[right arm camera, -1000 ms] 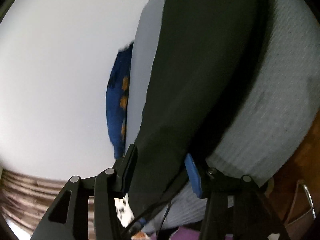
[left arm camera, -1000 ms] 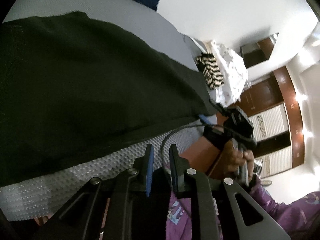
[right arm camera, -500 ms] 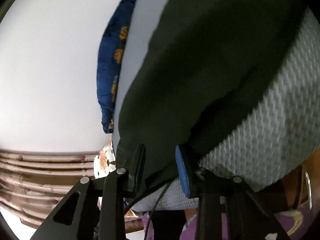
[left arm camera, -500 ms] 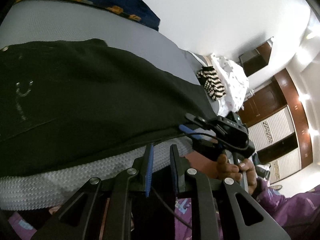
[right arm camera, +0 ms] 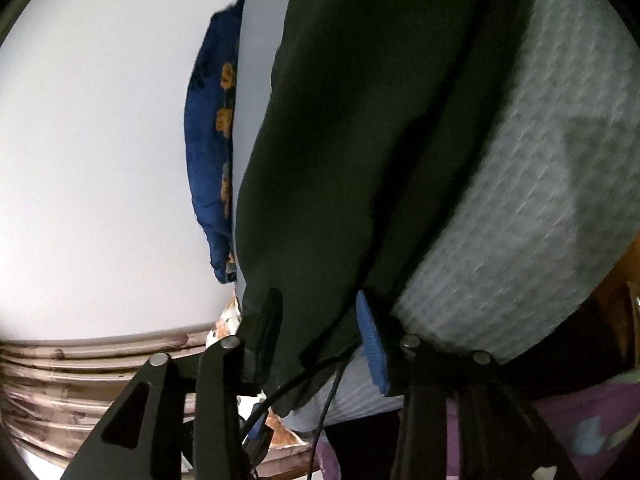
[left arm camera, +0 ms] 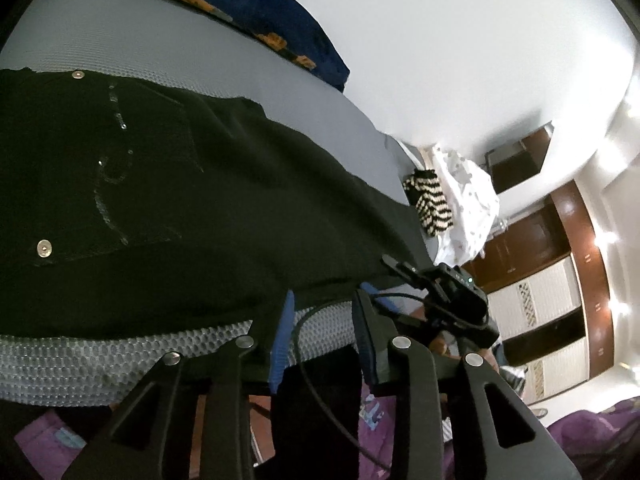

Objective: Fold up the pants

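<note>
Lying flat across the grey textured bed [left arm camera: 100, 354], the black pants [left arm camera: 168, 208] stretch from the studded waist end on the left toward the leg end far right, and both grippers sit at the near edge. On the left gripper [left arm camera: 324, 320] the jaws have just been opening, and nothing lies between the blue pads, only a cable and bare bedding, so the cloth looks let go. Over to the right gripper [right arm camera: 320, 320], whose jaws have just been opening too: the leg end hangs in the gap, but whether the pads press on it cannot be told. A blue patterned pillow [left arm camera: 280, 12] sits beyond. Judging by this, the pants are laid out smooth so the fold can start clean
</note>
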Demonstrator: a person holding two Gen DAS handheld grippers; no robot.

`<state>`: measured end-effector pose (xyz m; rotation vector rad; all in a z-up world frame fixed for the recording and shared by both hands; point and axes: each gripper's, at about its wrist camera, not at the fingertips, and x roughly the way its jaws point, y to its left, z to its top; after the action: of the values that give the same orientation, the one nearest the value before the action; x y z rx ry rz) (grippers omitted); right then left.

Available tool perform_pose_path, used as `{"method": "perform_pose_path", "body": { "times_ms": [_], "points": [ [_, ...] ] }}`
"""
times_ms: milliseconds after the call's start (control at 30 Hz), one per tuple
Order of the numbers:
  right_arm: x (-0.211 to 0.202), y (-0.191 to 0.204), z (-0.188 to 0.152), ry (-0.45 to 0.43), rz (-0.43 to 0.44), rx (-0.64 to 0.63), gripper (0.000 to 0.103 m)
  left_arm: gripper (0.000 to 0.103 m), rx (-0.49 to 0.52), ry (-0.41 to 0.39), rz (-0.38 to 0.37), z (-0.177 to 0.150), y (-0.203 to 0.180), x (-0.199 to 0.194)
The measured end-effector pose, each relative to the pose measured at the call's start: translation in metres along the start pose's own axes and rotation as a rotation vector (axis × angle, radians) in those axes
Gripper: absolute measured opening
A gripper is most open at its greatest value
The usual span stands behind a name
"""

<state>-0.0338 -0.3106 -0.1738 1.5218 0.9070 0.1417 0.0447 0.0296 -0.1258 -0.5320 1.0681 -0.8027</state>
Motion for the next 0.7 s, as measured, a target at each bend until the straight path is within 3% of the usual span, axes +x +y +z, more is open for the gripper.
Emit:
{"method": "perform_pose_path", "body": {
  "times_ms": [100, 367, 400, 467, 500, 700],
  "points": [
    [0.012, 0.007, -0.01, 0.007, 0.002, -0.011, 0.051, 0.033, 0.0, -0.008, -0.004, 0.001, 0.003, -0.004],
    [0.028, 0.016, -0.018, -0.024, 0.0, -0.011, 0.052, 0.042, -0.006, -0.015, -0.012, 0.001, 0.01, -0.01],
    [0.028, 0.018, -0.019, -0.033, -0.002, -0.022, 0.047, 0.042, -0.007, -0.014, -0.011, 0.001, 0.01, -0.01],
    [0.026, 0.017, -0.02, -0.046, -0.021, -0.051, 0.014, 0.044, -0.009, -0.011, -0.01, 0.001, 0.01, -0.01],
    [0.029, 0.018, -0.022, -0.057, -0.029, -0.062, 0.01, 0.045, -0.01, -0.011, -0.009, 0.0, 0.01, -0.01],
    [0.019, 0.018, -0.028, -0.085, -0.04, -0.097, 0.006, 0.048, -0.016, -0.001, 0.003, 0.001, 0.01, -0.01]
  ]
}}
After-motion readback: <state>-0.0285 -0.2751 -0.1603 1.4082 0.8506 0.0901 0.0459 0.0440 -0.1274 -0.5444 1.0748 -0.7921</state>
